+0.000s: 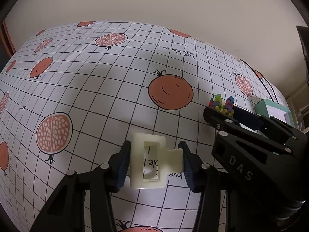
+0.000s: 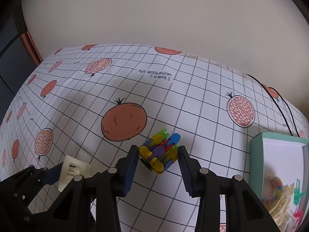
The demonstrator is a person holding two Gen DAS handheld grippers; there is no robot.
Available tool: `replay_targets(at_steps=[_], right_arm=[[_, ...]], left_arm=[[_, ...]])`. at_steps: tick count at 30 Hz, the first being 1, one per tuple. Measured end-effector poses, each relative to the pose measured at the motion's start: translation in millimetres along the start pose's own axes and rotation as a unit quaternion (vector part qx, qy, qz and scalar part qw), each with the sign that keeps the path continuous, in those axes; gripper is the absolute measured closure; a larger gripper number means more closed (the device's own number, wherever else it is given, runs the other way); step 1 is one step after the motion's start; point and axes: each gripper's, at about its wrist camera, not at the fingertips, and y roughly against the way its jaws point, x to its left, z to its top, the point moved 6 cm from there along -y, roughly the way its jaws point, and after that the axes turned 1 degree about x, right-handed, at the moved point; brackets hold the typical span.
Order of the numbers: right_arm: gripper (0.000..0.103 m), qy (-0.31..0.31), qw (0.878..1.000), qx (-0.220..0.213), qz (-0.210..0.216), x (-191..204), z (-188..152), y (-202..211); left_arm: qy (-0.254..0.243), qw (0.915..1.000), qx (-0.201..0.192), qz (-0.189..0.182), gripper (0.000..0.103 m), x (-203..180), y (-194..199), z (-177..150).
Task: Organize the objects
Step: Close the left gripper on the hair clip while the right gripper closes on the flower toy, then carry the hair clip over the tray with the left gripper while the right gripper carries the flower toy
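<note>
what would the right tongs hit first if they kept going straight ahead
The right tongs already bracket the colourful toy bundle, so that comes first. Beyond it lies only the tablecloth, then the wall, though depth is hard to judge.

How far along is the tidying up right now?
Some small items already lie in the teal box. In hand: the left gripper clamps a cream hair clip; the right gripper's jaws bracket a bundle of colourful clips. Both remain outside the box.

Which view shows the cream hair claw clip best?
The left wrist view: the cream claw clip sits centred between the left tongs, its open rectangular frame fully visible. In the right wrist view the clip appears only at the lower left, seen side-on and partly hidden behind the tongs' black arms.
</note>
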Motion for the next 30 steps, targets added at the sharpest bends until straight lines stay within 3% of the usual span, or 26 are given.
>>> replay_targets(at_steps=[9, 16, 22, 30], right_arm=[[0.058, -0.019, 1.0, -0.02, -0.004, -21, -11, 37], [0.058, -0.034, 0.999, -0.039, -0.004, -47, -29, 84], [0.058, -0.039, 0.997, -0.061, -0.022, -80, -53, 135], [0.058, -0.089, 0.992, -0.074, -0.045, -148, -98, 185]], left_arm=[[0.009, 0.9997, 0.012, -0.017, 0.052, -8, 7, -7], [-0.015, 0.9998, -0.005, -0.013, 0.052, -34, 38, -13], [-0.04, 0.9987, -0.023, -0.022, 0.052, -74, 68, -21], [-0.087, 0.9942, -0.049, -0.04, 0.052, -139, 105, -44]])
